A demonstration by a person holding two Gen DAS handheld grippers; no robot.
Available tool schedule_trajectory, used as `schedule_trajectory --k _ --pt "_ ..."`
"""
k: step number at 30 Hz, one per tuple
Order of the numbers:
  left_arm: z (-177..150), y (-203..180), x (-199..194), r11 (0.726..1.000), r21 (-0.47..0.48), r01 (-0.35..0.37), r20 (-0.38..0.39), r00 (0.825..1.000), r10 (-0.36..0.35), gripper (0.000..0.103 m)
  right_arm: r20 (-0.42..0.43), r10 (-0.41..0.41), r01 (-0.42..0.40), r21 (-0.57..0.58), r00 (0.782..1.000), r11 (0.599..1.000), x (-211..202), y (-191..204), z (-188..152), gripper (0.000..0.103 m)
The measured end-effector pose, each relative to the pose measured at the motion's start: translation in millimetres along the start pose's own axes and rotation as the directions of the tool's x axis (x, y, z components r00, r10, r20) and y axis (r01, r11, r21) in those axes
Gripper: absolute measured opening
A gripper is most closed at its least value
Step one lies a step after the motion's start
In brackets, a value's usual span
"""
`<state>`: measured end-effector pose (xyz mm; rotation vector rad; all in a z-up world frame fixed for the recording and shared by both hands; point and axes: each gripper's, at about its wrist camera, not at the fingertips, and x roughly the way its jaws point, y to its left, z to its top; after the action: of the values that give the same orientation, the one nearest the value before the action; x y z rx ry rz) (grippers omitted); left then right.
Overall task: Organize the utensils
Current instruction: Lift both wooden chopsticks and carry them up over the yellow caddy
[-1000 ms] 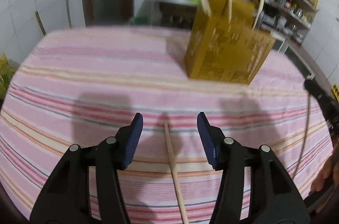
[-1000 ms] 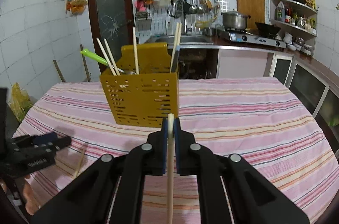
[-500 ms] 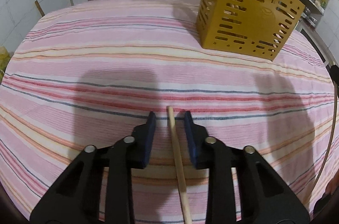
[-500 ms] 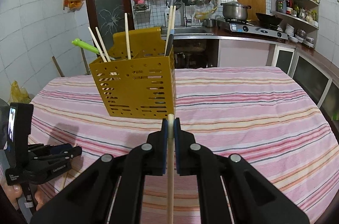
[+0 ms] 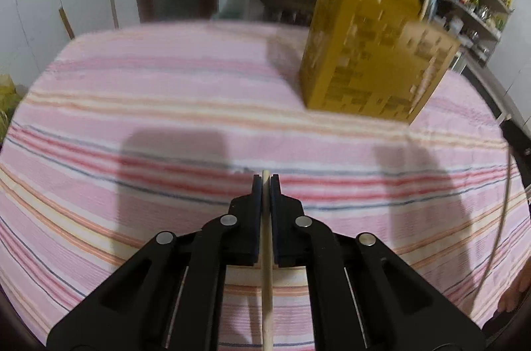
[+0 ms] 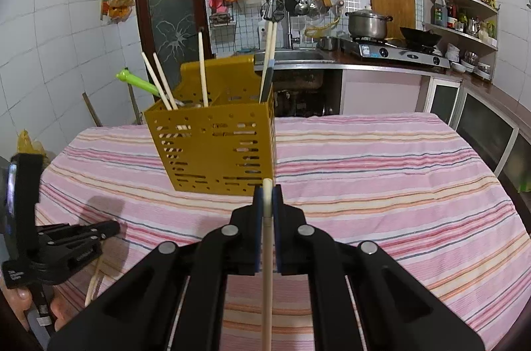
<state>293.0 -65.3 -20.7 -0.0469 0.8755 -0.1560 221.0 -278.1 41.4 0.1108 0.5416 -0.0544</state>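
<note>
A yellow perforated utensil holder [image 6: 215, 148] stands on the striped tablecloth and holds several wooden chopsticks and a green-handled utensil [image 6: 136, 81]. In the left wrist view the holder [image 5: 375, 65] is blurred, at the upper right. My left gripper [image 5: 265, 181] is shut on a wooden chopstick [image 5: 267, 278] just above the cloth. It also shows in the right wrist view [image 6: 113, 228], at the left with the chopstick [image 6: 94, 281] hanging below it. My right gripper [image 6: 267, 188] is shut on another wooden chopstick [image 6: 267, 278], just in front of the holder.
The table [image 6: 381, 171] is covered with a pink striped cloth. Behind it are a sink, a stove with a pot [image 6: 368, 22], a hanging utensil rack, shelves at the right and a dark door [image 6: 172, 2].
My left gripper has closed on the chopstick that lay on the cloth and lifted it. My right gripper, still holding its chopstick, has moved closer to the holder.
</note>
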Motion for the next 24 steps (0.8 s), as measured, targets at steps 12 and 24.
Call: schedule_trajectory --k 12,24 --pt "25.8 -4.2 -84.5 0.996 0.011 0.092 0.263 0.960 -0.091 0.004 0.081 0.010 -0.010 0.004 0.997 1.000 -16.1 4.0 10.2 0.006" --pt "34.3 -11.5 -113.0 0.991 0.060 0.118 0.381 0.915 -0.132 0.003 0.183 0.007 -0.007 0.003 0.983 1.000 -27.6 6.9 27.3 0.006"
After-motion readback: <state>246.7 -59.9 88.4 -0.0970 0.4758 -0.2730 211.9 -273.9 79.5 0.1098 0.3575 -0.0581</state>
